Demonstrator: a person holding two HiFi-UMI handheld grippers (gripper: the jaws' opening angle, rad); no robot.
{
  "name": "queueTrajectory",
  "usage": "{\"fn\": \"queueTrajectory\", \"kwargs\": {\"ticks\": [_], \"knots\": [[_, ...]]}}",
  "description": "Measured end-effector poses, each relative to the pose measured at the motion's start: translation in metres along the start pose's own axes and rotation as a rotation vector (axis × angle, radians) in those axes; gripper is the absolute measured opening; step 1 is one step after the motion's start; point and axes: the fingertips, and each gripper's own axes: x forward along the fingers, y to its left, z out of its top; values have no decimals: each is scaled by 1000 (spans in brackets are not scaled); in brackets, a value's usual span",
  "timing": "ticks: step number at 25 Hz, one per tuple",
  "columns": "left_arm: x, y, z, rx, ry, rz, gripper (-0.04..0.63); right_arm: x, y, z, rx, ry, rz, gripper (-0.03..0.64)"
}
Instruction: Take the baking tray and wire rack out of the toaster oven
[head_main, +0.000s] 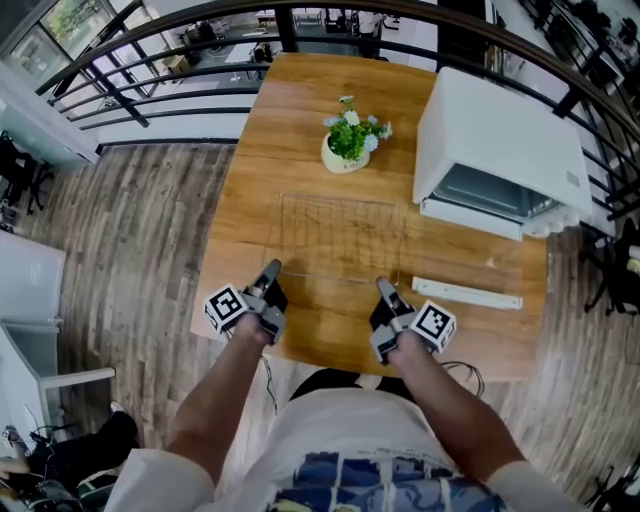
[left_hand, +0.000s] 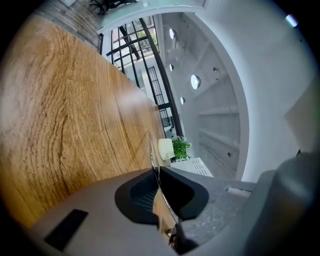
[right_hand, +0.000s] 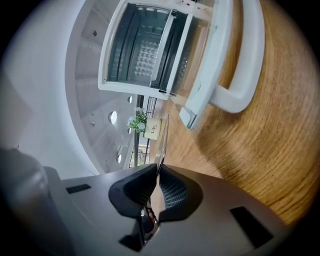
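head view is showing the wire rack (head_main: 340, 235) out of the toaster oven (head_main: 500, 150), low over the surface (head_main: 300, 120). my left gripper (head_main: 272, 272) and right gripper (head_main: 383, 288) fingers are pinching its near edge. next i'm likely setting it down, letting go, then fetching the baking tray, unseen here.

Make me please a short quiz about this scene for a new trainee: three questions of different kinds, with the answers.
1. True or false: the toaster oven is closed.
2. What do the left gripper and the right gripper hold between them? A) a baking tray B) a wire rack C) a cup
3. In a few words: what stands on the table beyond the rack, beside the oven?

Key
1. False: its door lies open.
2. B: each gripper's jaws are shut on a wire at the near edge of the rack.
3. A potted plant.
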Motion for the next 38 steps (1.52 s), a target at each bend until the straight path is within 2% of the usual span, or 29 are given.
{"fn": "queueTrajectory", "kwargs": {"ticks": [7,12,21,24,28,31,38], "knots": [[7,11,6,-5,10,32,11,11,-7,-7,5,42,-46,26],[11,19,8,16,19,85,17,16,-13,-11,-5,71,-95,36],[19,17,8,165,60,191,48,19,-22,-15,-31,107,-178,65],[19,21,8,189,63,237,60,22,-26,-13,-84,121,-178,78],[16,27,8,233,81,331,76,19,-26,-14,-111,135,-223,96],[14,32,4,296,126,424,87,18,-28,-13,-134,139,-234,125],[13,34,1,456,164,610,144,14,-30,-11,-205,146,-280,128]]}}
